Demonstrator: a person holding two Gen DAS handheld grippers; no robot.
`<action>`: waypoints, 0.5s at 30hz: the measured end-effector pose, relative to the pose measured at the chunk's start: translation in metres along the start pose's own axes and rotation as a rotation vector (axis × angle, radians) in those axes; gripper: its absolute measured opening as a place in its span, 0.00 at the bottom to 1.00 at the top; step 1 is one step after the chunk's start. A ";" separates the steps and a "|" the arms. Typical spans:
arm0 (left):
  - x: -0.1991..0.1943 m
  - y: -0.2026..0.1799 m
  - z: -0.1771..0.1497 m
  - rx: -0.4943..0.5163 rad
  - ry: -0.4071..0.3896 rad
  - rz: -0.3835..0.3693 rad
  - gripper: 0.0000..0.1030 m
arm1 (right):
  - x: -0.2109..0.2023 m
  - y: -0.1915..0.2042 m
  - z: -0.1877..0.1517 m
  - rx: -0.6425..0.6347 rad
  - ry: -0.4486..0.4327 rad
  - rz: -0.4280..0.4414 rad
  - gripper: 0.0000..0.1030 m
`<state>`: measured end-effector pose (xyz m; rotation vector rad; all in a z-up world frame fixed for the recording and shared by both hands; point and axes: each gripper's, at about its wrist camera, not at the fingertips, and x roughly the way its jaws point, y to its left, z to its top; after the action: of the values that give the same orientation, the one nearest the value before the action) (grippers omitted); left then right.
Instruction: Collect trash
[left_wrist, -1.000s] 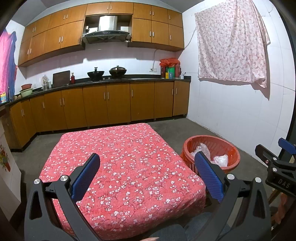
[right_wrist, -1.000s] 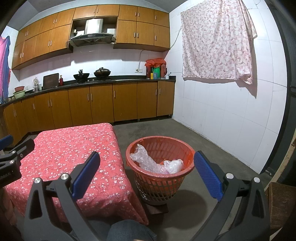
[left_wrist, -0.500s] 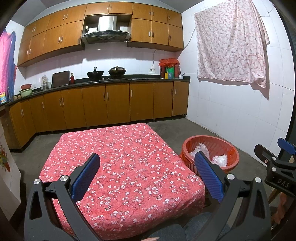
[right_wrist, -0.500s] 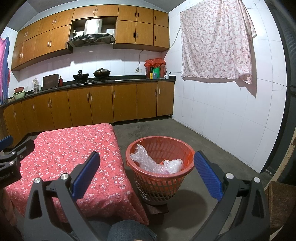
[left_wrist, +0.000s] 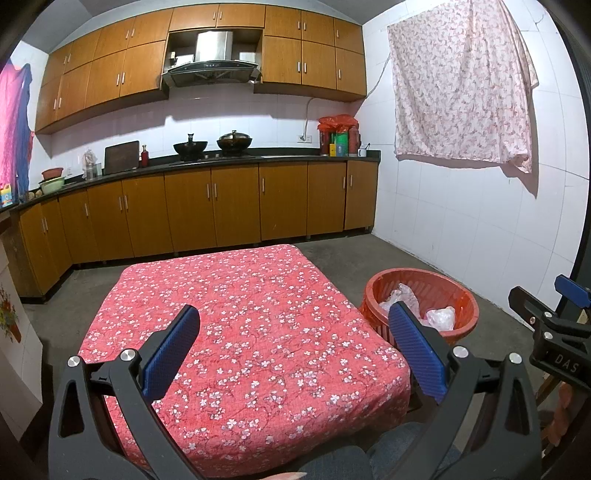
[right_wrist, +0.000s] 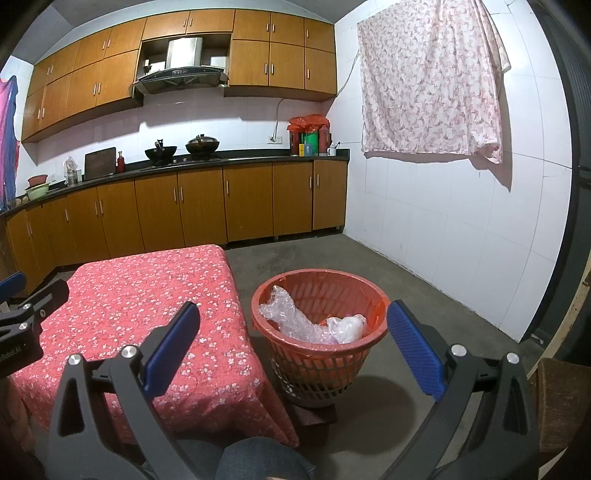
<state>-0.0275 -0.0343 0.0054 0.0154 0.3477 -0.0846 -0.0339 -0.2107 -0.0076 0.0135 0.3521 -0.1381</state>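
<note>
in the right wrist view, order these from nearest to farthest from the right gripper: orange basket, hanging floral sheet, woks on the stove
1. Orange basket: on the floor just ahead of the right gripper, between its open fingers.
2. Hanging floral sheet: up on the right wall, well beyond the basket.
3. Woks: on the far counter, at the back.

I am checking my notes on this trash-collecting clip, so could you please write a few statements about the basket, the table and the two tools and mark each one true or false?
1. The orange basket stands on the floor beside the table. True.
2. The basket is empty. False: crumpled clear plastic lies inside it.
3. The left tool is shut on a piece of trash. False: its jaws stand wide open and hold nothing.
4. The right tool is open, with the basket in view between its fingers. True.
5. A plain blue cloth covers the table. False: the cloth is red with small white flowers.
</note>
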 end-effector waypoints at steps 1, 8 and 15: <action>-0.001 0.000 0.000 0.000 0.000 0.000 0.98 | 0.000 0.000 0.000 0.001 0.000 0.000 0.96; -0.001 0.000 0.000 0.001 0.000 0.001 0.98 | 0.000 0.000 -0.001 0.001 0.001 0.000 0.96; 0.000 0.000 -0.001 0.002 0.005 -0.002 0.98 | 0.000 0.000 -0.001 0.001 0.002 0.001 0.96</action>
<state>-0.0280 -0.0346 0.0050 0.0170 0.3529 -0.0866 -0.0340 -0.2108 -0.0083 0.0149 0.3541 -0.1373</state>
